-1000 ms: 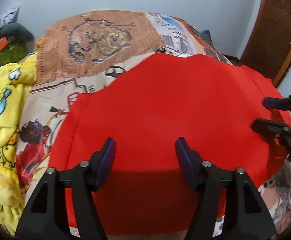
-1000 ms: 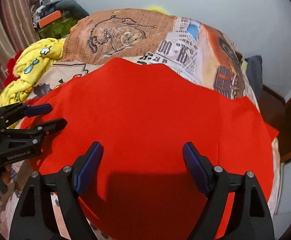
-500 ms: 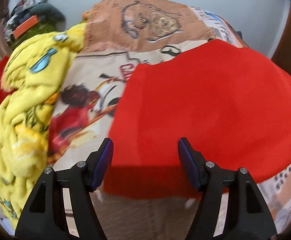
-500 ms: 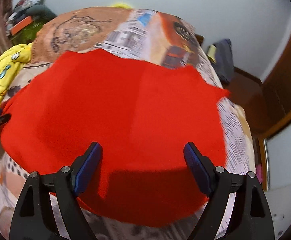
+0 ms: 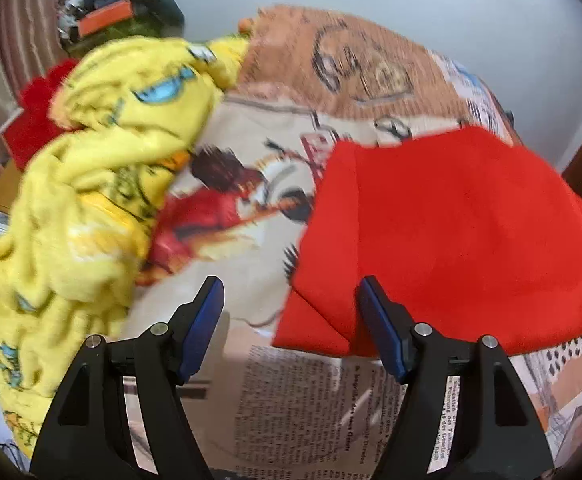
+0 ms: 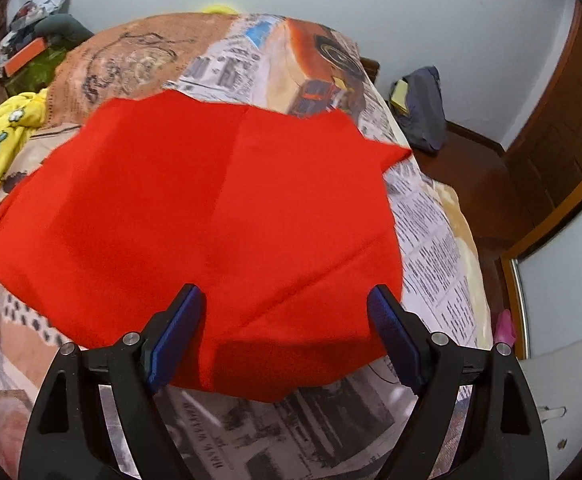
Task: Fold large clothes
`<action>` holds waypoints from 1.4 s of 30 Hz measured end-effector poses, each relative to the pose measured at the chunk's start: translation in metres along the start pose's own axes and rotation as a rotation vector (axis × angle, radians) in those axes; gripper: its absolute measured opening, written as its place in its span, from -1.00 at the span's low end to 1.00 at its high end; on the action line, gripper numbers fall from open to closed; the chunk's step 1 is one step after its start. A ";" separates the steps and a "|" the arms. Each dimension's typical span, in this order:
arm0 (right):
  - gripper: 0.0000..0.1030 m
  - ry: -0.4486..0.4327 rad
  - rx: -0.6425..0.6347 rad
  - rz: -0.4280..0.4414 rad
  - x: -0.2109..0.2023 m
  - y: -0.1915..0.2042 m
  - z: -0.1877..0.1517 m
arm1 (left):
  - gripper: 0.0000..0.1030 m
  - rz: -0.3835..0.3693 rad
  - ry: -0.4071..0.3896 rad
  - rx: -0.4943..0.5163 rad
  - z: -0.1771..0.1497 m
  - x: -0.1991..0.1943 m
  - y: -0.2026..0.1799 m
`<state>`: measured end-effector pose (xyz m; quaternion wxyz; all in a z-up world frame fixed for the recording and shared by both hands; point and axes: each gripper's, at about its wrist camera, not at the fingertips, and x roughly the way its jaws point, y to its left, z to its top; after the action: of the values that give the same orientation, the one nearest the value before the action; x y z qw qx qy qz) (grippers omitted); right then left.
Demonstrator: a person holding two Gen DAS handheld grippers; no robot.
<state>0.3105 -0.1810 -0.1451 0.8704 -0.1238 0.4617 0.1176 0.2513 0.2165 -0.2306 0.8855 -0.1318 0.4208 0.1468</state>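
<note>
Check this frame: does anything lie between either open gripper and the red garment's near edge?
Nothing visible does. The left gripper hovers open over the red garment at its near corner, the right gripper over its near hem; only printed bedspread lies around it.

Both views were evenly and fairly brightly lit by soft indoor light, with no glare seen. A dull shadow was cast on the red cloth (image 6: 219,220) just ahead of the right hand-held gripper (image 6: 287,312), and another on the bed cover (image 5: 291,408) near the left hand-held gripper (image 5: 291,300). The left view was smeared by motion blur, most strongly across the yellow blanket (image 5: 91,184); the right view was sharper. Straight lines were bent by the fisheye lens, and the corners were cut off in black.
</note>
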 end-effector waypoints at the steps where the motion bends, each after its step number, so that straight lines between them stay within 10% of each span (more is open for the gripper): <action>1: 0.61 -0.014 -0.010 0.006 -0.004 0.004 0.003 | 0.34 0.000 -0.023 -0.010 0.002 -0.007 0.003; 8: 0.61 -0.093 -0.062 0.086 -0.021 0.040 0.027 | 0.34 -0.117 -0.059 -0.125 0.006 -0.036 0.015; 20: 0.61 -0.017 -0.095 0.223 0.020 0.082 0.024 | 0.34 -0.453 0.215 -0.229 -0.029 0.006 -0.013; 32: 0.65 -0.009 -0.071 0.254 0.021 0.083 0.019 | 0.34 -0.801 0.253 -0.540 -0.019 0.058 -0.001; 38: 0.67 -0.003 -0.057 0.259 0.022 0.082 0.020 | -0.50 -0.777 0.238 -0.594 -0.005 0.084 -0.003; 42: 0.67 0.008 -0.045 0.258 0.021 0.082 0.022 | -0.65 -0.737 0.216 -0.614 0.003 0.090 -0.009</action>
<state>0.3130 -0.0951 -0.1598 0.8432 -0.0836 0.4746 0.2384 0.3108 0.2224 -0.2981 0.7500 -0.5414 0.3727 -0.0736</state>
